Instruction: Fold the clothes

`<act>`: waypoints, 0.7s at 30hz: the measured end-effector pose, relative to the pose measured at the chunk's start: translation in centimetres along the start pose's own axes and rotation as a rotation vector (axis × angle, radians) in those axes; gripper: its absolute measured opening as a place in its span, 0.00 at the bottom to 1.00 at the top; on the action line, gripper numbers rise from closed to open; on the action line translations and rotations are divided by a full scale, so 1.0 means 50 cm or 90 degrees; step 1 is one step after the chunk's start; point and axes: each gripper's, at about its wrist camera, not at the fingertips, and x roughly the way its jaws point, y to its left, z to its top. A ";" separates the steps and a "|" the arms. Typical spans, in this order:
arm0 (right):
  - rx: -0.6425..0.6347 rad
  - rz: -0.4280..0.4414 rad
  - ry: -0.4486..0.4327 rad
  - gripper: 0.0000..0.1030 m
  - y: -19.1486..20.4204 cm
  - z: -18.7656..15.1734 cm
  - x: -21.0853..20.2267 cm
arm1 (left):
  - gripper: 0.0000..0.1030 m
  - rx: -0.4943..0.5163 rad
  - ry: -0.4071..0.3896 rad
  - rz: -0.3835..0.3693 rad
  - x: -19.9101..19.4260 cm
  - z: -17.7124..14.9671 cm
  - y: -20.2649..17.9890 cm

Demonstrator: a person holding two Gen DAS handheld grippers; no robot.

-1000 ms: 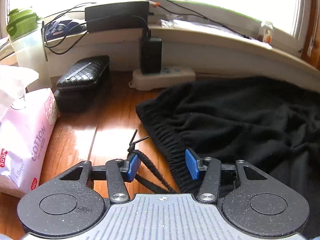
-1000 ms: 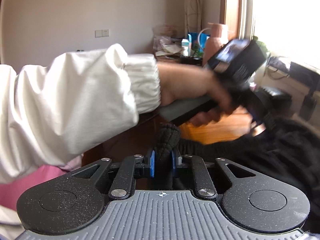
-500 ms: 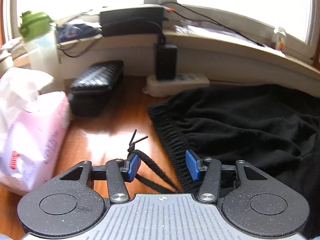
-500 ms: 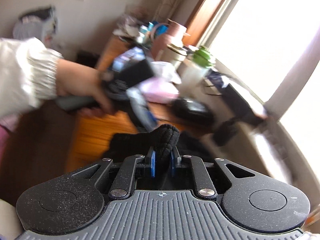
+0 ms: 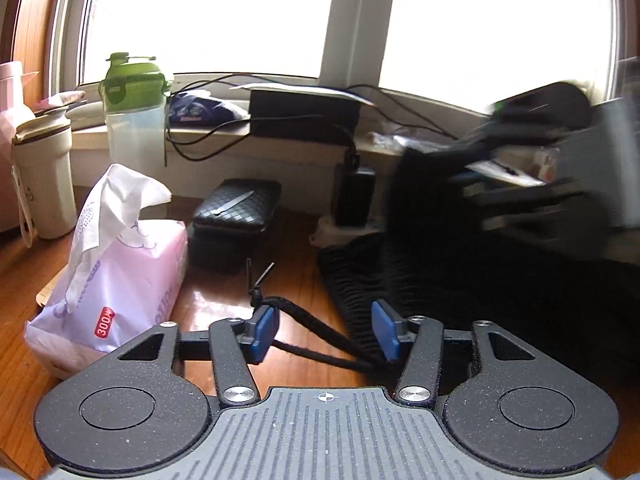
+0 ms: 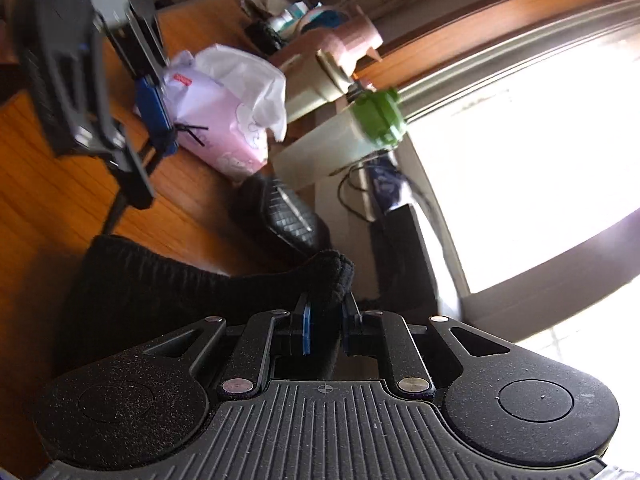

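Black fleece pants (image 5: 500, 292) lie on the wooden table, elastic waistband (image 5: 352, 280) toward me. Their black drawstring (image 5: 304, 320) runs between the blue pads of my left gripper (image 5: 326, 332), which is open and low over the table at the waistband's edge. My right gripper (image 6: 325, 320) is shut on a bunched fold of the black pants (image 6: 328, 276) and holds it lifted; the cloth trails down to the left (image 6: 140, 280). The right gripper shows blurred at the right in the left wrist view (image 5: 560, 168), and the left gripper shows in the right wrist view (image 6: 132, 120).
A pink tissue pack (image 5: 116, 280), a black case (image 5: 236, 208), a power strip with adapter (image 5: 352, 216), a green-lidded bottle (image 5: 134, 116) and a cream tumbler (image 5: 44, 176) stand at the left and back. A windowsill with cables (image 5: 280, 120) runs behind.
My right gripper has swung up and over with the pants fold, rolling sideways toward the window. My left gripper has pulled back and tilted up a little, still open over the drawstring.
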 end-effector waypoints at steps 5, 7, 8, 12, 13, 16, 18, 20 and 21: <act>0.038 0.024 -0.011 0.14 0.032 -0.034 0.074 | 0.59 -0.001 -0.003 -0.027 0.006 -0.002 -0.022; 0.056 0.026 -0.017 0.14 0.038 -0.046 0.087 | 0.59 -0.005 -0.004 -0.042 0.013 -0.001 -0.031; 0.067 0.022 -0.025 0.14 0.036 -0.051 0.086 | 0.59 -0.008 -0.004 -0.052 0.018 0.000 -0.035; 0.103 -0.005 -0.072 0.14 0.028 -0.068 0.053 | 0.59 -0.009 0.026 -0.064 0.073 -0.002 -0.054; 0.106 -0.015 -0.088 0.14 0.026 -0.069 0.037 | 0.59 -0.015 0.031 -0.070 0.085 -0.003 -0.056; 0.110 -0.046 -0.139 0.14 0.020 -0.072 -0.018 | 0.59 -0.032 0.045 -0.096 0.114 -0.006 -0.056; 0.114 -0.063 -0.167 0.14 0.016 -0.074 -0.054 | 0.57 -0.044 0.053 -0.109 0.126 -0.010 -0.054; 0.108 -0.071 -0.181 0.14 0.016 -0.072 -0.071 | 0.50 -0.059 0.060 -0.125 0.130 -0.016 -0.047; 0.107 -0.067 -0.182 0.14 0.014 -0.070 -0.074 | 0.29 -0.057 0.061 -0.126 0.127 -0.019 -0.046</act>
